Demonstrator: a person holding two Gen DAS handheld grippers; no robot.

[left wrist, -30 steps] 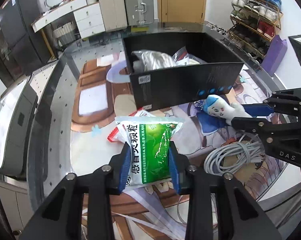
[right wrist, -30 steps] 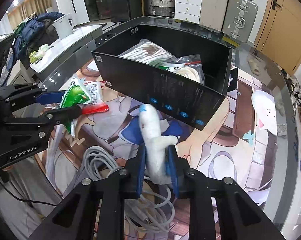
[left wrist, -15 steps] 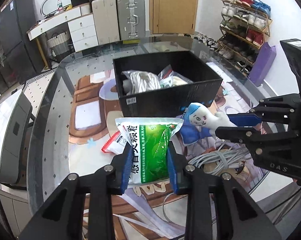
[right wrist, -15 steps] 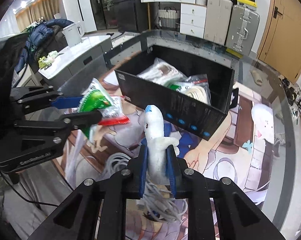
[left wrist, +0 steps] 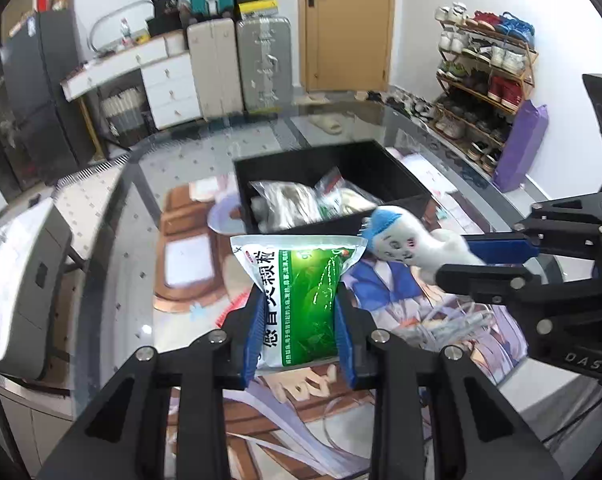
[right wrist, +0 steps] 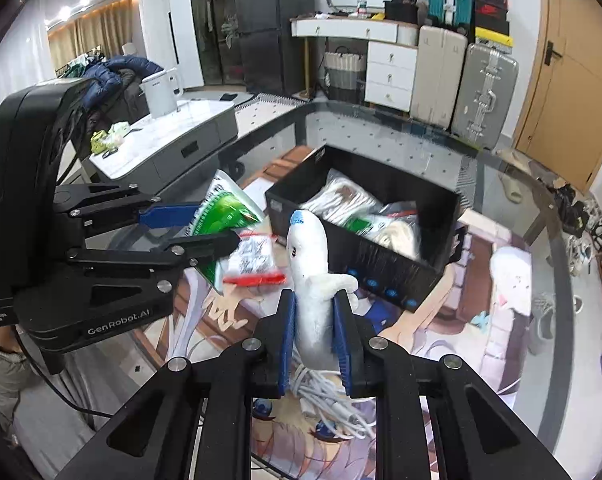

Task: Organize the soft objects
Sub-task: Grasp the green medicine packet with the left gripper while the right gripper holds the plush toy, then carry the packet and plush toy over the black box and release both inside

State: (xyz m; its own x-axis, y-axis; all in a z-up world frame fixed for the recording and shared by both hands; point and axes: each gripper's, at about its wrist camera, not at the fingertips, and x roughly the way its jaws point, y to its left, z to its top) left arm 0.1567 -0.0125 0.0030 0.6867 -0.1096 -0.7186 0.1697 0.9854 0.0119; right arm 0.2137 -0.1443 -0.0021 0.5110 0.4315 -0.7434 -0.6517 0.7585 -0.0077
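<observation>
My left gripper (left wrist: pixel 299 304) is shut on a green and white packet (left wrist: pixel 301 296), held in the air above the table; the same left gripper (right wrist: pixel 217 228) and green packet (right wrist: pixel 225 216) show at the left of the right wrist view. My right gripper (right wrist: pixel 315 316) is shut on a white plush toy with a blue cap (right wrist: pixel 311 276), also lifted. That plush toy (left wrist: pixel 405 244) and the right gripper (left wrist: pixel 457 260) appear at the right of the left wrist view. Beyond both stands a black box (left wrist: pixel 409 184) holding several bagged items (right wrist: pixel 341 200).
A red-edged clear packet (right wrist: pixel 253 260) lies on the printed table mat (right wrist: pixel 453 320) near the black box (right wrist: pixel 381 264). A coil of white cable (right wrist: pixel 325 400) lies under the right gripper. Suitcases, drawers, a shoe rack and a side counter surround the glass table.
Both grippers have risen with their loads; the packet and the plush toy now hang higher above the mat, and the box looks smaller and farther below.
</observation>
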